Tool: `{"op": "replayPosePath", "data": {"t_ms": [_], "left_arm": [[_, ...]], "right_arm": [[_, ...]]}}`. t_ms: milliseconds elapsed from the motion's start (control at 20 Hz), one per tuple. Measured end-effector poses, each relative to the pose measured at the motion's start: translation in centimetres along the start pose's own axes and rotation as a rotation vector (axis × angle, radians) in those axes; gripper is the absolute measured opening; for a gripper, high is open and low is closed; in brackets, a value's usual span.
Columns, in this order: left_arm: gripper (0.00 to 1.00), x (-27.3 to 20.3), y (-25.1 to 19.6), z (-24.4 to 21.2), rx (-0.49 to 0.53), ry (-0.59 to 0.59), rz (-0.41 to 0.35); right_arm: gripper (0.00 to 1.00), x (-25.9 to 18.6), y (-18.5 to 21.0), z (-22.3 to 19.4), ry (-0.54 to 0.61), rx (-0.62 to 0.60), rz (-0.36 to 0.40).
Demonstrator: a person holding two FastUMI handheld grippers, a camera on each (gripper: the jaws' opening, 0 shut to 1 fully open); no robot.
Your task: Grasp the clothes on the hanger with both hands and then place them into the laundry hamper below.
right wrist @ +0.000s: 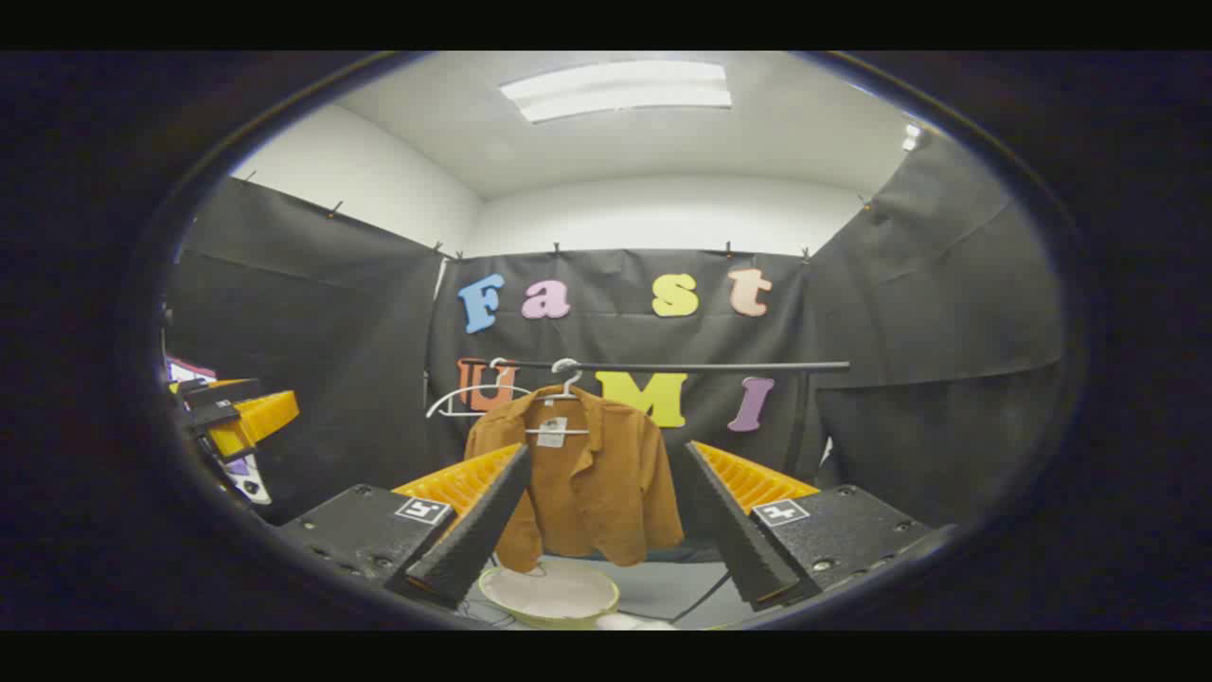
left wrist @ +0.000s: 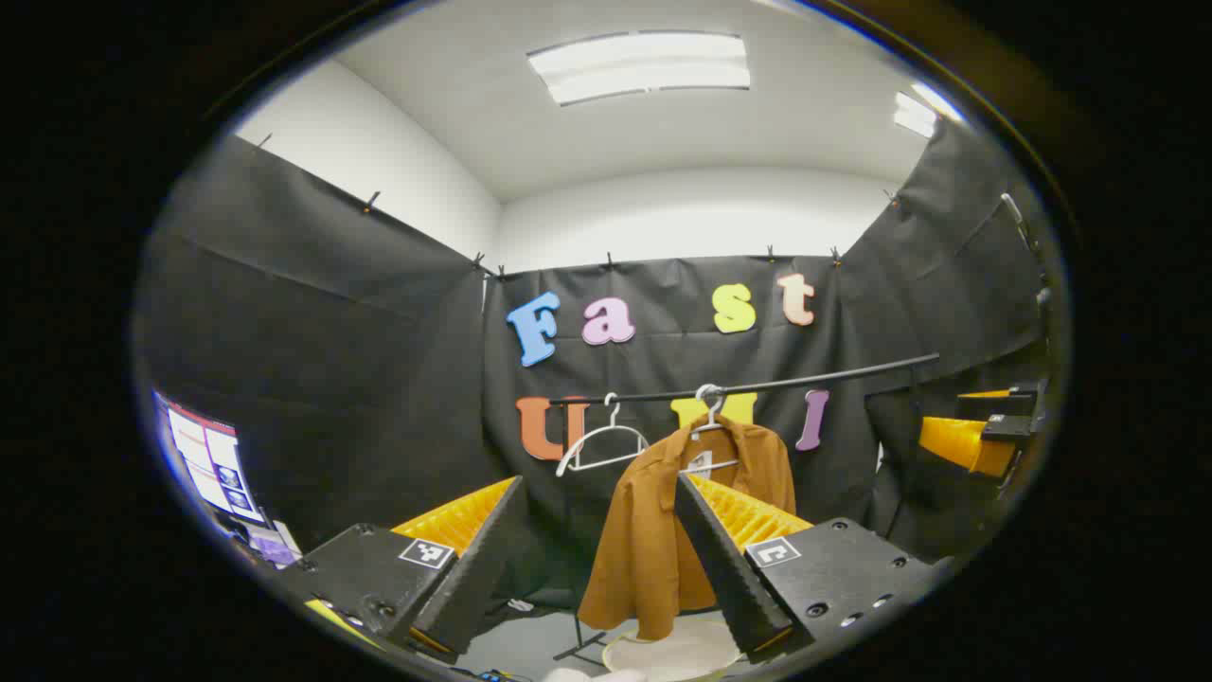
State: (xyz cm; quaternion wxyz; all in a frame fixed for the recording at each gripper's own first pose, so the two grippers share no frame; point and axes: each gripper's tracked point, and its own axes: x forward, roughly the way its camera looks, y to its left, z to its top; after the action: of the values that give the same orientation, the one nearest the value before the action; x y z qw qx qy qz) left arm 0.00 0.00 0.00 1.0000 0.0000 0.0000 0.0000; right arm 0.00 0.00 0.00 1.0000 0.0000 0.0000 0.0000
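A brown jacket [left wrist: 653, 530] [right wrist: 587, 478] hangs on a white hanger [left wrist: 708, 405] [right wrist: 565, 379] from a black rail [left wrist: 757, 385] [right wrist: 663, 366]. Below it on the floor stands a round pale laundry hamper [left wrist: 674, 654] [right wrist: 549, 595]. My left gripper [left wrist: 597, 554] is open, well short of the jacket, which shows between its fingers and behind the right one. My right gripper [right wrist: 601, 516] is open too, with the jacket framed in the gap at a distance. The other gripper shows at the far right of the left gripper view [left wrist: 975, 438] and at the far left of the right gripper view [right wrist: 232, 412].
A second, empty white hanger [left wrist: 603, 445] [right wrist: 473, 398] hangs on the rail to the left of the jacket. A screen [left wrist: 213, 469] stands at the left by the booth's black cloth wall. The rail's stand legs [left wrist: 579, 644] rest on the grey floor beside the hamper.
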Motion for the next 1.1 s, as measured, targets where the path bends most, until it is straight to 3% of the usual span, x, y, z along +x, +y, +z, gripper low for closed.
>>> {"op": "replayPosePath", "data": {"t_ms": [550, 1050, 1100], "left_arm": [[1.0, -1.8, 2.3, -0.6, 0.006, 0.046, 0.058], [1.0, 0.3, 0.7, -2.6, 0.012, 0.065, 0.058], [0.96, 0.9, 0.5, -2.9, 0.014, 0.065, 0.063]], "right_arm": [[1.0, 1.7, 2.1, -1.2, 0.048, -0.005, 0.042], [1.0, 3.3, 1.0, -3.6, 0.101, -0.045, 0.034], [1.0, 3.9, 0.8, -4.1, 0.108, -0.048, 0.034]]}}
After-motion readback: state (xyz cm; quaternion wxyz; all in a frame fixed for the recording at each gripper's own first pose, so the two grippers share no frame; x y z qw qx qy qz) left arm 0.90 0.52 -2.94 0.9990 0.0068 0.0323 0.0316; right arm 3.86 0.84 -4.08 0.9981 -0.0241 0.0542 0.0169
